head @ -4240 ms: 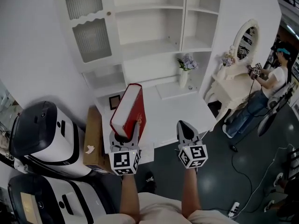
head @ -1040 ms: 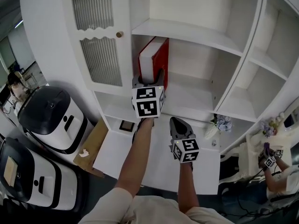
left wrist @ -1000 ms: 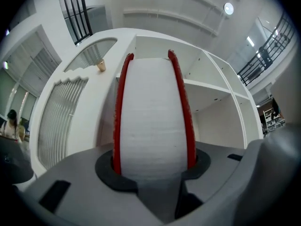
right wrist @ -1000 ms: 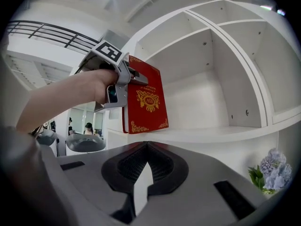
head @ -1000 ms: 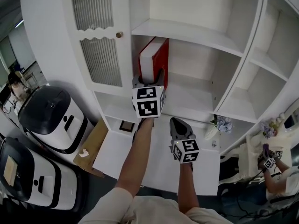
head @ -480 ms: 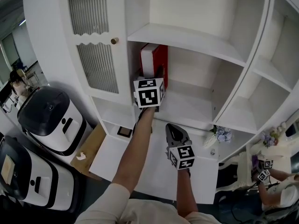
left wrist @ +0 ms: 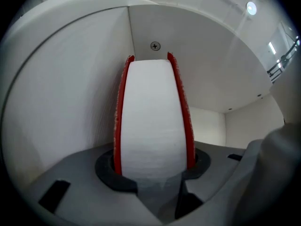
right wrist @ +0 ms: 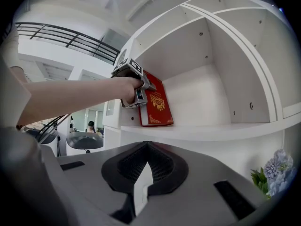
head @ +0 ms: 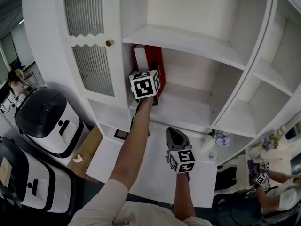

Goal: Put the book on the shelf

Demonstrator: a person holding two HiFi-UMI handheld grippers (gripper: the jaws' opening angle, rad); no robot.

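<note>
Now the left hand-held gripper (head: 149, 79) is clamped on the red book (head: 149, 59), one jaw on each cover, with the white pages facing it. The book stands on end at the left end of the shelf (head: 193, 114), just beside the side wall, its bottom down at the board. Lower and nearer, the right hand-held gripper (head: 175, 136) hangs over the white desk (head: 150, 166), jaws pressed together with nothing in them.

Glossy red cover on book (right wrist: 157, 103), paper page edges, smooth white painted shelf (right wrist: 202, 132)
</note>
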